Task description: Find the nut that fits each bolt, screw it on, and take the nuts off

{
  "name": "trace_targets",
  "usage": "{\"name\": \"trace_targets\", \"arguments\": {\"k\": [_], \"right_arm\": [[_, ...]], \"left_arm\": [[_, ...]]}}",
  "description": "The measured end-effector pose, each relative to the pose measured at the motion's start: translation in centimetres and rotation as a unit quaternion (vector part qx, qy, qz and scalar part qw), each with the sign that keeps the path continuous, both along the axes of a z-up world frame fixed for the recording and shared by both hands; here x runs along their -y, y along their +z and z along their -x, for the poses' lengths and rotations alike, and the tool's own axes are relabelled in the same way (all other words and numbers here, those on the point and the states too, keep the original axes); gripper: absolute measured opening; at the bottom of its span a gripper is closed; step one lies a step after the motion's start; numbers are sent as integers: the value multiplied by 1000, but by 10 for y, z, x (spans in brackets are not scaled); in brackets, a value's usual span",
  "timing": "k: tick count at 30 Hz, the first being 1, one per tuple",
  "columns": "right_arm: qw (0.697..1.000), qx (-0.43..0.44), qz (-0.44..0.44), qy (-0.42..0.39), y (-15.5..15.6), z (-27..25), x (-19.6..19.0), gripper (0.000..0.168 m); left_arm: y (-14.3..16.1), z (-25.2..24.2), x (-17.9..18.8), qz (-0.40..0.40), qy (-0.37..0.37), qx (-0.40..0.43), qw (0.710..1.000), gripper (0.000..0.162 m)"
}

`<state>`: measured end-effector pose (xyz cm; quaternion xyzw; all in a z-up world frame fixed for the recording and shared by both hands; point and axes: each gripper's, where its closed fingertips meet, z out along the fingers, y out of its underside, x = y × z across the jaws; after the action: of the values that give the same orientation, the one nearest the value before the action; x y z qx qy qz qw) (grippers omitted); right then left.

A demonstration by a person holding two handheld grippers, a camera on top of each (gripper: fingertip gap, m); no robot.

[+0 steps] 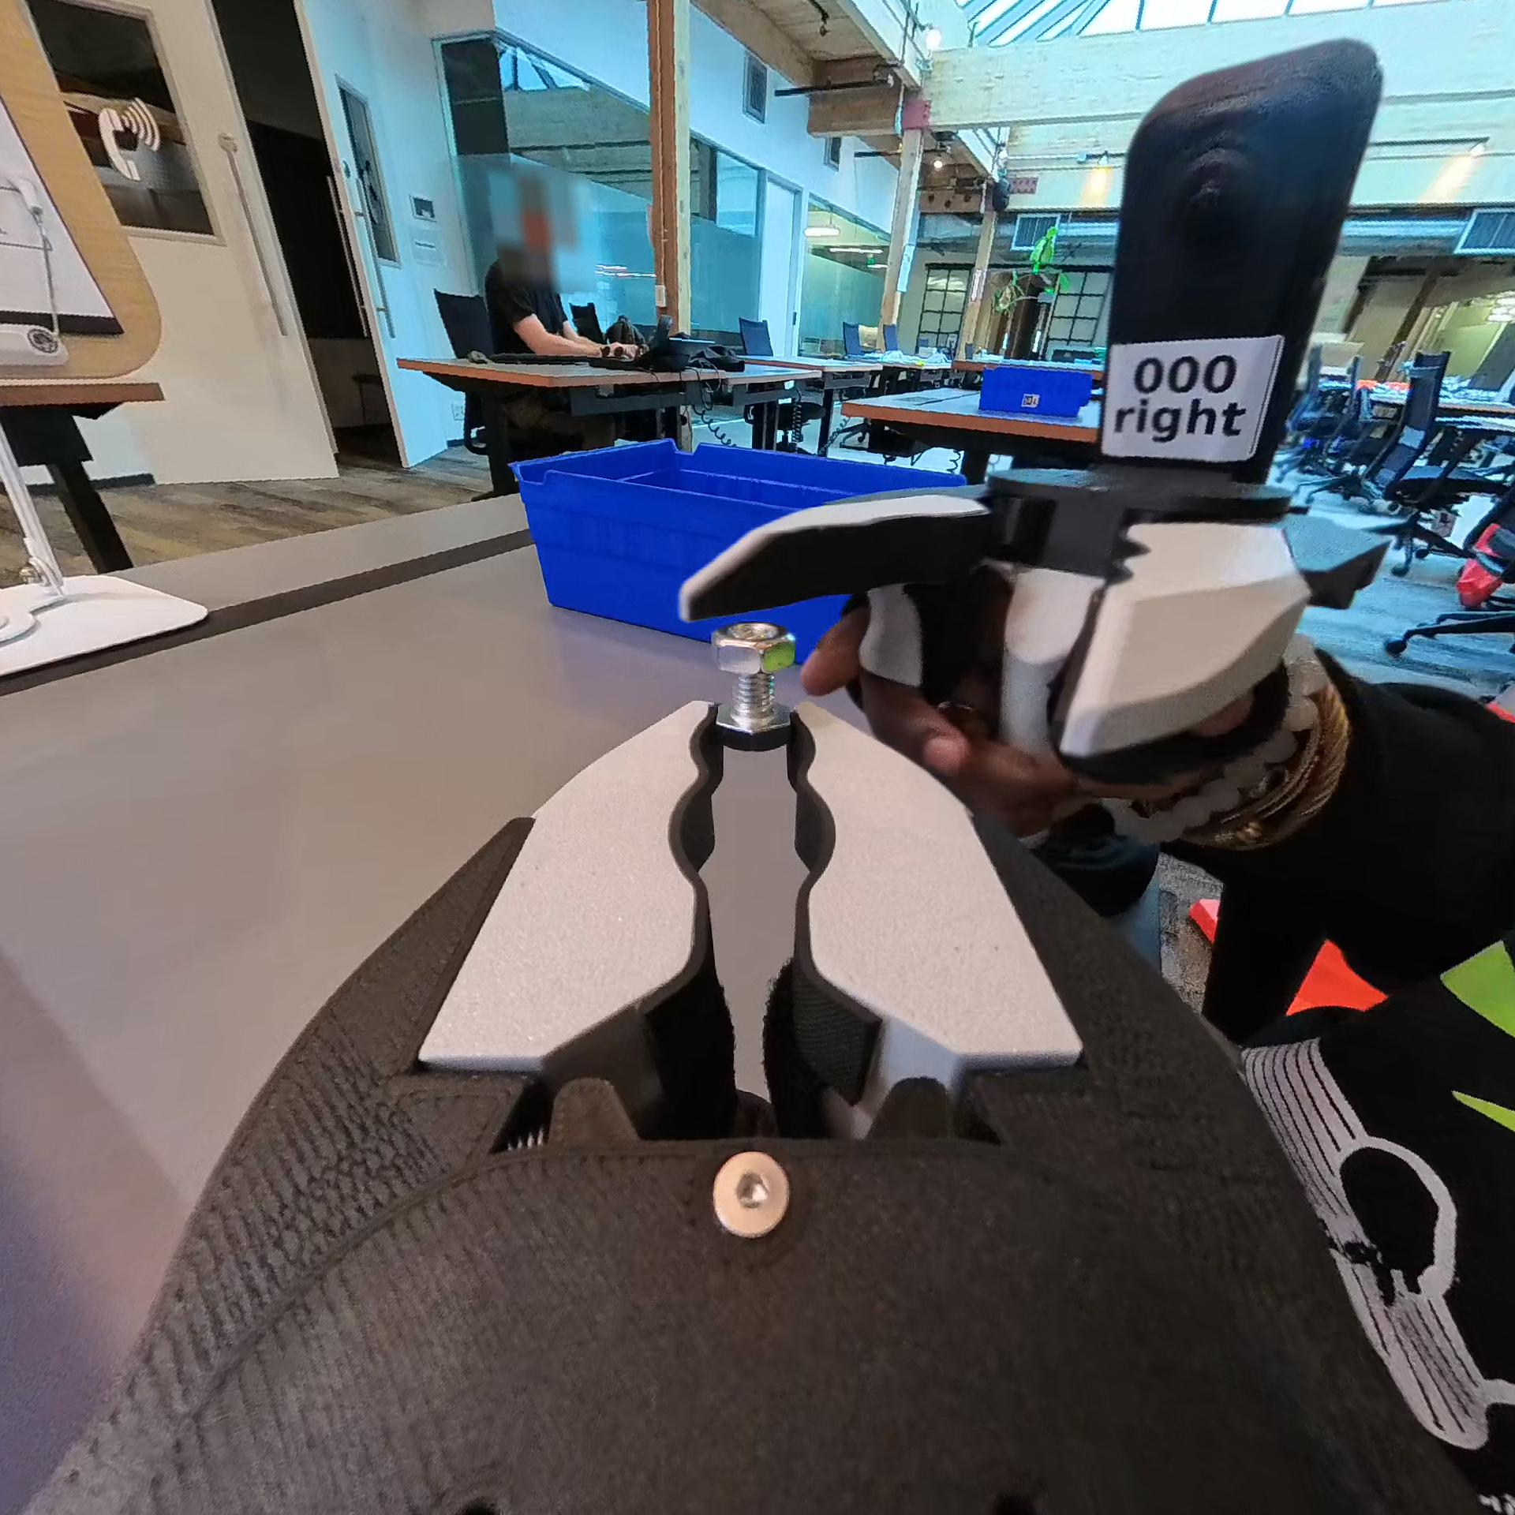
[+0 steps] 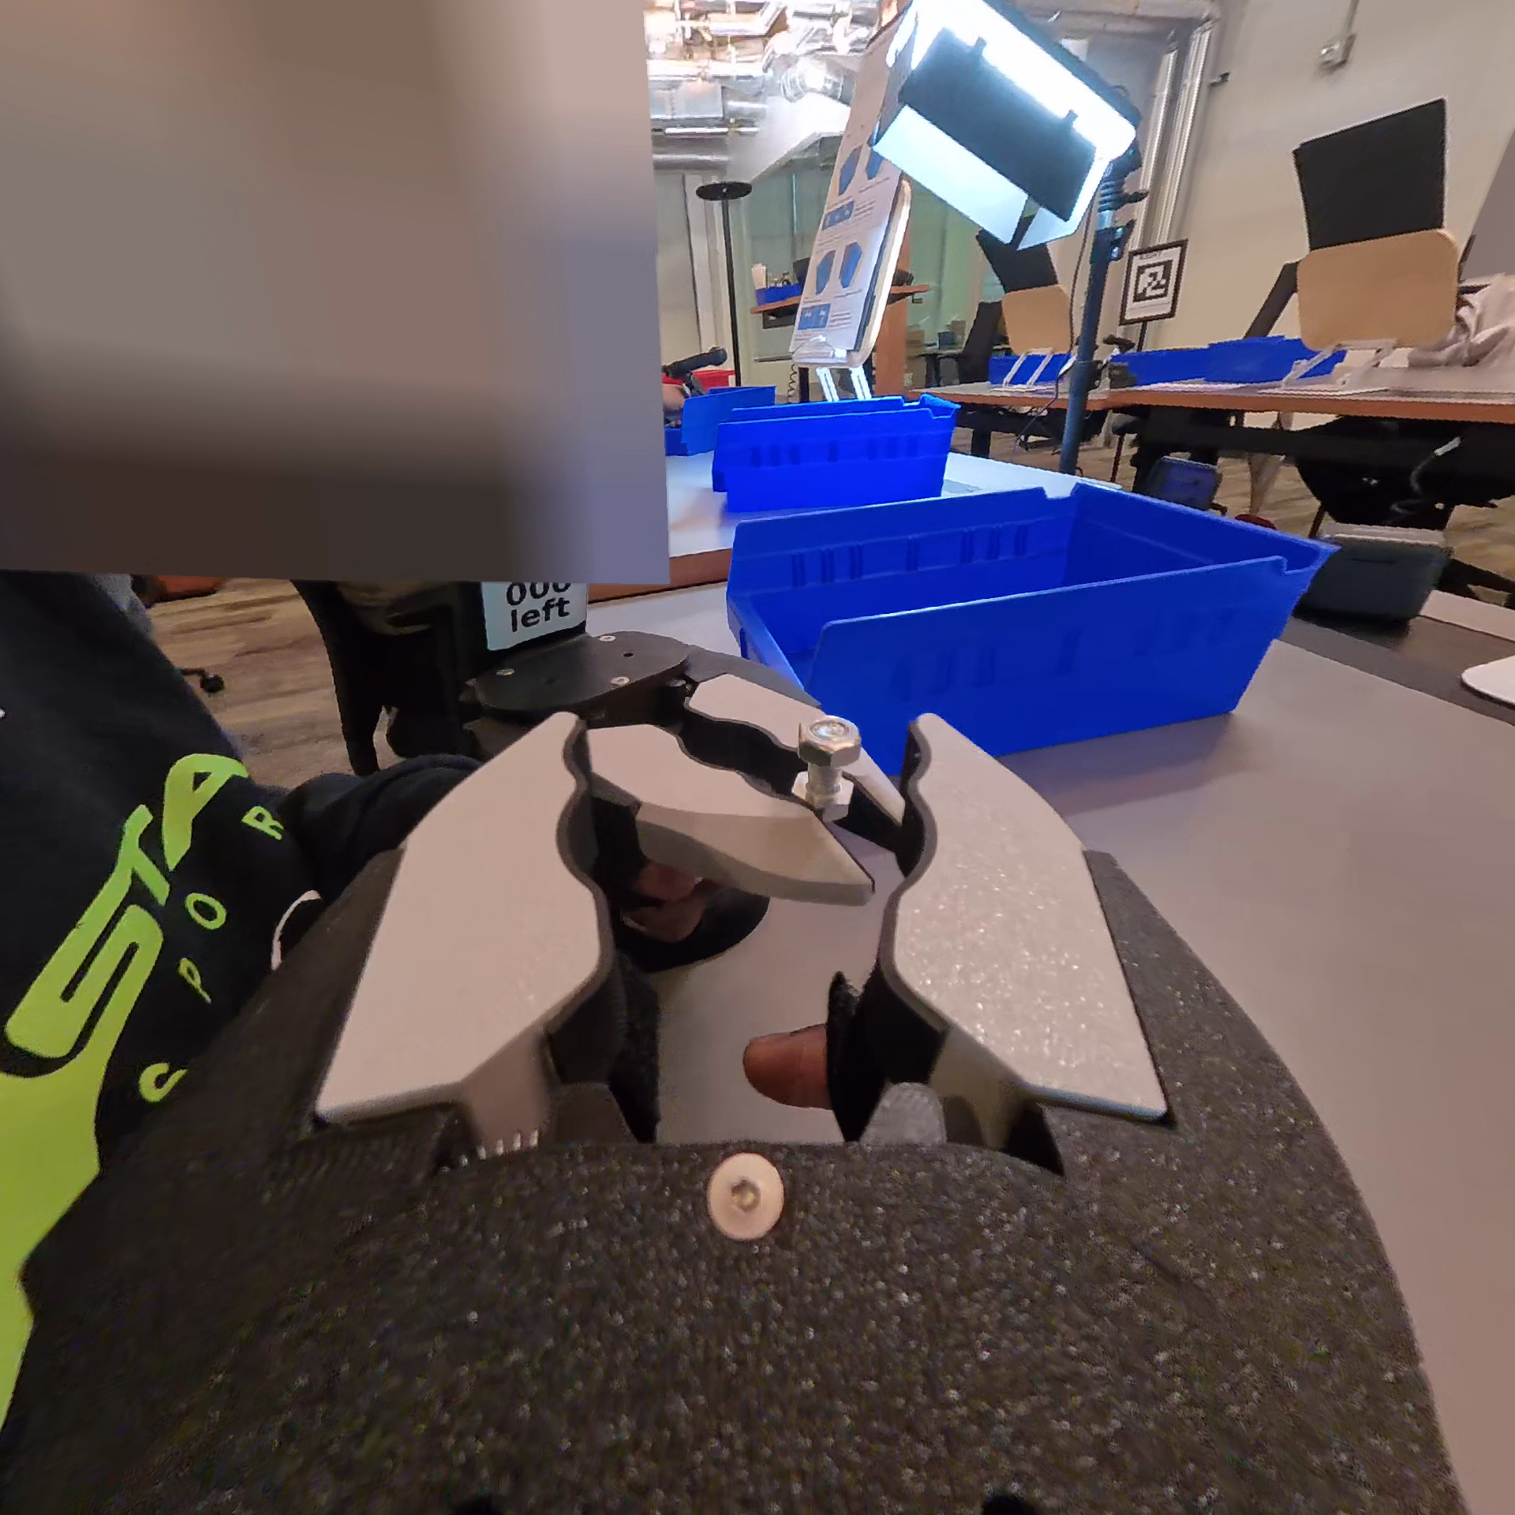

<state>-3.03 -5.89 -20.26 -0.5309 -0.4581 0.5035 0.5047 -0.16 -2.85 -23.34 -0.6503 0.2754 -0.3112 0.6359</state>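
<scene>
Closest in, the left gripper (image 1: 752, 721) pinches the bolt's (image 1: 752, 697) lower hex end over the grey table (image 1: 328, 738), shank upright, nut (image 1: 754, 648) at its top. Rightward, the right gripper (image 2: 742, 812) hovers spread wide; beyond stands a blue bin (image 2: 1025, 648).

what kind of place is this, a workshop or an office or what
Most likely an open-plan office used as a data-collection lab: rows of desks with office chairs, glass-walled rooms, blue parts bins and a studio light by the grey table.

Bolt (image 1: 752, 697) before bin (image 1: 656, 533) on table (image 1: 328, 738)
</scene>
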Motion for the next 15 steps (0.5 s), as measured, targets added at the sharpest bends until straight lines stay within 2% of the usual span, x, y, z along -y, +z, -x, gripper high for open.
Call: {"name": "trace_targets", "arguments": {"k": [5,15], "right_arm": [[1000,23,-3,19,-5,18,4,86],[999,32,-13,19,-7,18,9,82]], "left_arm": [[-1,-1,0,-1,-2,-6,1000,15],[-1,0,0,-3,1,-6,1000,15]]}}
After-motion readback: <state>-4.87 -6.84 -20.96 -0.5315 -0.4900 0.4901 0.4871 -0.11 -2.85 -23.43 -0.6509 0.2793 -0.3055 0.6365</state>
